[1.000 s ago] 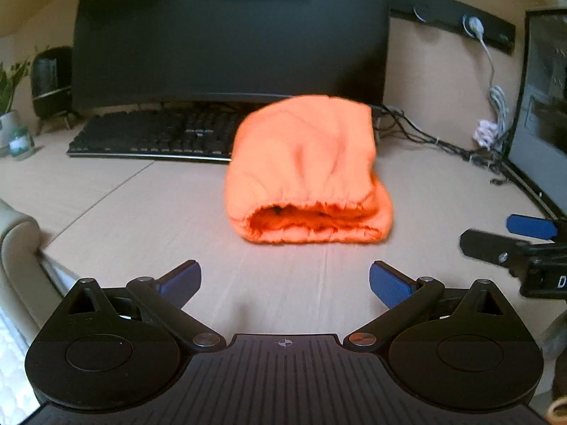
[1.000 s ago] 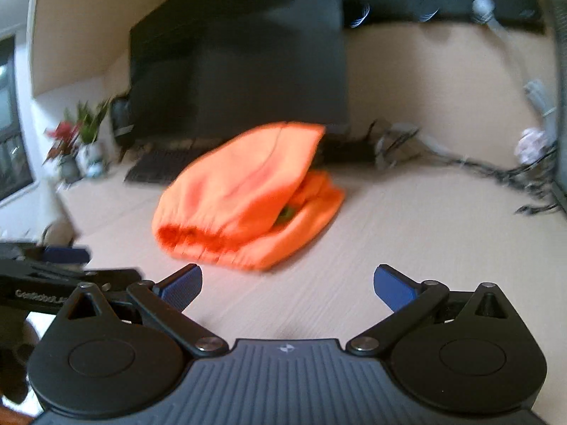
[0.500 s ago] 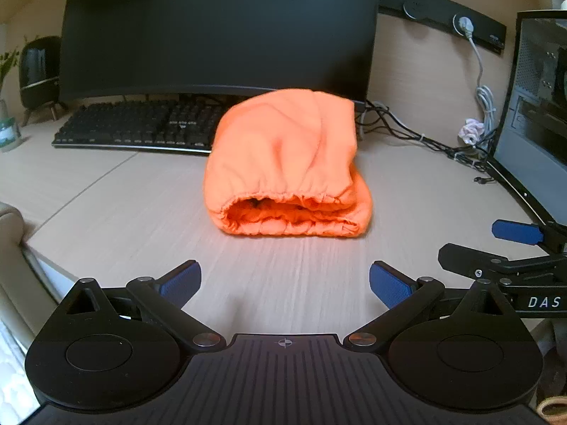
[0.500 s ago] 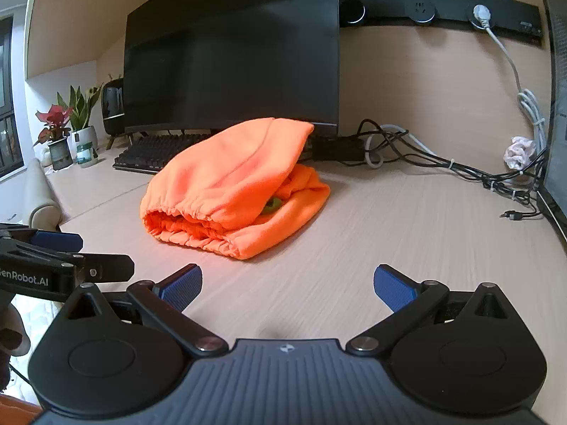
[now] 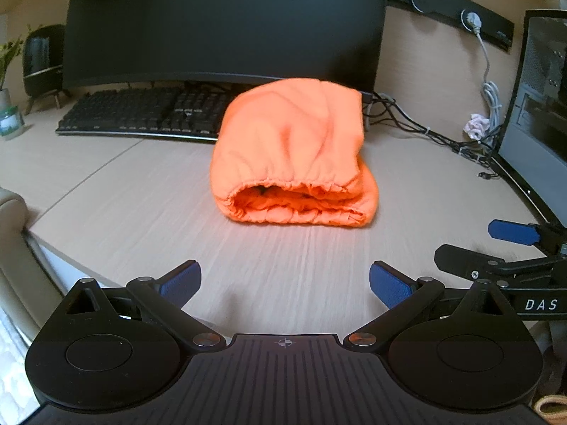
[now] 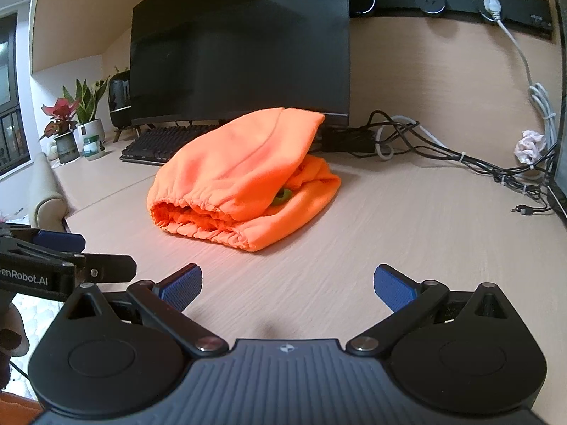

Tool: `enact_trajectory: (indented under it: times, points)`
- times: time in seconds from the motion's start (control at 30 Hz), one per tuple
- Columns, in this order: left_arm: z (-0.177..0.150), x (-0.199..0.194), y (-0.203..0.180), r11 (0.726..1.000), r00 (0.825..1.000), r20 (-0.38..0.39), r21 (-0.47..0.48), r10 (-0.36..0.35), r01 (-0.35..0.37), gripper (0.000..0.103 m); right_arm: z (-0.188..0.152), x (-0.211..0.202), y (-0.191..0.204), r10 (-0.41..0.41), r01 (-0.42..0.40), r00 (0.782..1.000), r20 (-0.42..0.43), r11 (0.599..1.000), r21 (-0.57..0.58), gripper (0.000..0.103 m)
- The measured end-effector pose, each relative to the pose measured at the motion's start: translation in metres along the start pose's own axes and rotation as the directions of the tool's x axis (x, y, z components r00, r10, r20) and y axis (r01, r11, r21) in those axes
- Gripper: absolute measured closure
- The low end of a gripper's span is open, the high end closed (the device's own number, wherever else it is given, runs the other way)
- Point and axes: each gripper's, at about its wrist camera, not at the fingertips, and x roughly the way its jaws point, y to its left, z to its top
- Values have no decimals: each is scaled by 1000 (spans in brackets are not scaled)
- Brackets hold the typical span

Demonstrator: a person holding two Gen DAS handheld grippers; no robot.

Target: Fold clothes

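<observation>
A folded orange garment lies on the wooden desk, its gathered elastic hem facing me. It also shows in the right wrist view, with a bit of green between its layers. My left gripper is open and empty, a short way in front of the garment. My right gripper is open and empty, in front of the garment and to its right. Each gripper shows at the edge of the other's view.
A black monitor and keyboard stand behind the garment. Cables and a crumpled tissue lie at the back right. A PC case stands right. Potted plants stand far left. The desk's front edge is near left.
Both grippers have drawn back slightly from the garment and steadied. The garment lies as before.
</observation>
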Motion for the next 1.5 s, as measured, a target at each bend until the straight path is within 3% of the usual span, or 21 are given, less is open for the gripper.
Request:
enact_trajectory:
  times: [1.5]
  points:
    - [3, 10, -6, 1000, 1000, -18, 3, 3, -3, 0, -1, 13, -16, 22, -21, 999, -31, 999, 33, 0]
